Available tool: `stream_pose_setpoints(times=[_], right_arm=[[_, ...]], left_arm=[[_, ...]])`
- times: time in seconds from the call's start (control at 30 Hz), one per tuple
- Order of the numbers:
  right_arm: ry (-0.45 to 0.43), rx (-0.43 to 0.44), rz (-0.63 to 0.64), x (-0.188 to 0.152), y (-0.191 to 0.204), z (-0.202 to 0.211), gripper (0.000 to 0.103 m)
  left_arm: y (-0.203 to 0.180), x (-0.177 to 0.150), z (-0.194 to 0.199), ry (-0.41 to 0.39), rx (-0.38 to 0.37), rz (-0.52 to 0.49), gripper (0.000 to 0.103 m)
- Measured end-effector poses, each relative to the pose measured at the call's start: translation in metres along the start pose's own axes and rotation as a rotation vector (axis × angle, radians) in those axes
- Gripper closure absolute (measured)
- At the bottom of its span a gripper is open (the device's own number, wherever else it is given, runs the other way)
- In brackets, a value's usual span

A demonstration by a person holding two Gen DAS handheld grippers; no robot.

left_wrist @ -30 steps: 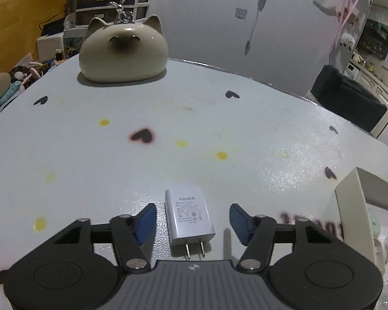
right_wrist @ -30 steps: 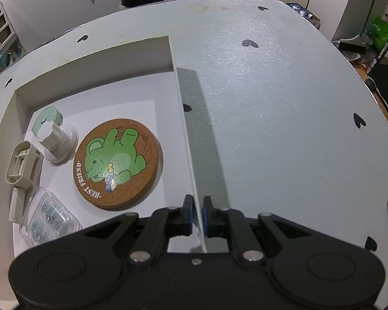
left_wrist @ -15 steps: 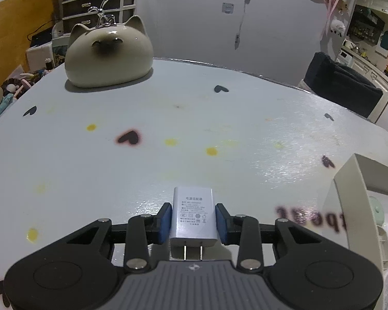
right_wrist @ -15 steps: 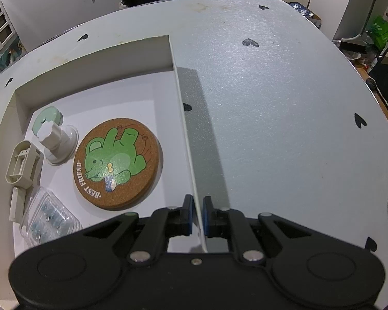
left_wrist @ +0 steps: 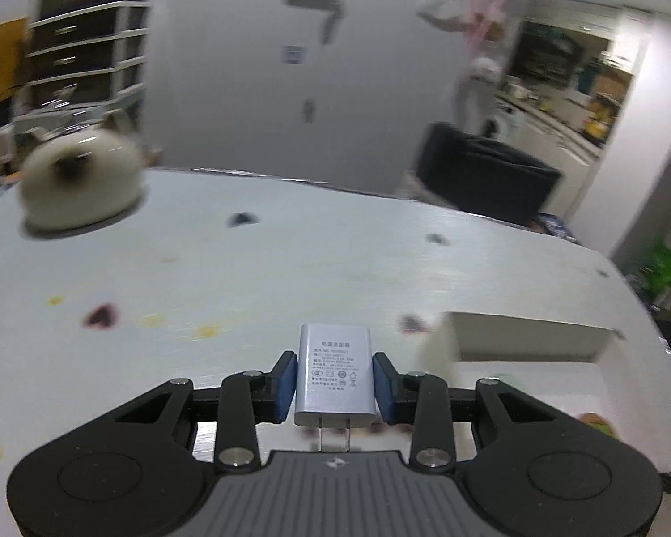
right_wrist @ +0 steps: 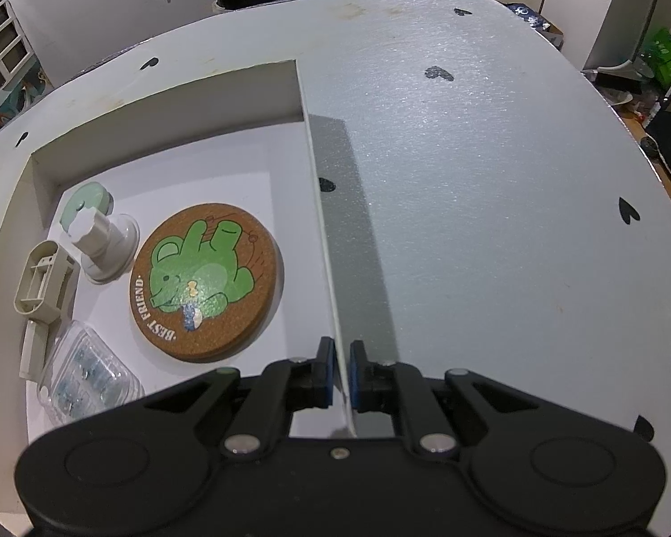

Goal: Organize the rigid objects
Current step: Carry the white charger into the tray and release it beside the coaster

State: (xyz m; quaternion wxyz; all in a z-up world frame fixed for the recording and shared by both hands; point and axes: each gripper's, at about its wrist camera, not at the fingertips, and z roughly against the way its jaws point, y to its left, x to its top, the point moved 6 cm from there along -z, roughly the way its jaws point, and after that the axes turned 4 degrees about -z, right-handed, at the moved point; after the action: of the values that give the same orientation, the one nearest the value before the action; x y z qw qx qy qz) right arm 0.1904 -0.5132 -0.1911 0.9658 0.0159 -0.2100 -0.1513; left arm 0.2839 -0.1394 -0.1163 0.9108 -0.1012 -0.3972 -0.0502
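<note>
The left tool [left_wrist: 334, 385] grips a white charger [left_wrist: 334, 380] between its blue pads [left_wrist: 285, 384], prongs pointing back toward the camera and the printed label facing up. Beyond it spreads the pale worktop [left_wrist: 335, 259], dotted with dark hearts and yellow spots. A cream cat-shaped ornament [left_wrist: 79, 188] sits at the far left (blurred). To the right stands an open white box [left_wrist: 528, 338], its contents too smeared to make out.

white table [left_wrist: 380, 268] w/ black heart marks and yellow spots. cream cat-face ornament [left_wrist: 78, 181] at far left edge, blurred. drawer unit [left_wrist: 89, 53] behind it, dark chair [left_wrist: 483, 174] past the table.
</note>
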Motion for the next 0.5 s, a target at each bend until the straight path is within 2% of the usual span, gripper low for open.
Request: stream_pose_setpoints(times=[0.23, 0.5], right_arm=[[0.002, 0.012, -0.006, 0.001, -0.002, 0.000, 0.096], [0.005, 0.018, -0.009, 0.001, -0.003, 0.000, 0.096]], left_arm=[[-0.070, 0.008, -0.017, 0.031, -0.142, -0.087, 0.066], [-0.135, 0.017, -0.045, 0.069, -0.242, -0.167, 0.066]])
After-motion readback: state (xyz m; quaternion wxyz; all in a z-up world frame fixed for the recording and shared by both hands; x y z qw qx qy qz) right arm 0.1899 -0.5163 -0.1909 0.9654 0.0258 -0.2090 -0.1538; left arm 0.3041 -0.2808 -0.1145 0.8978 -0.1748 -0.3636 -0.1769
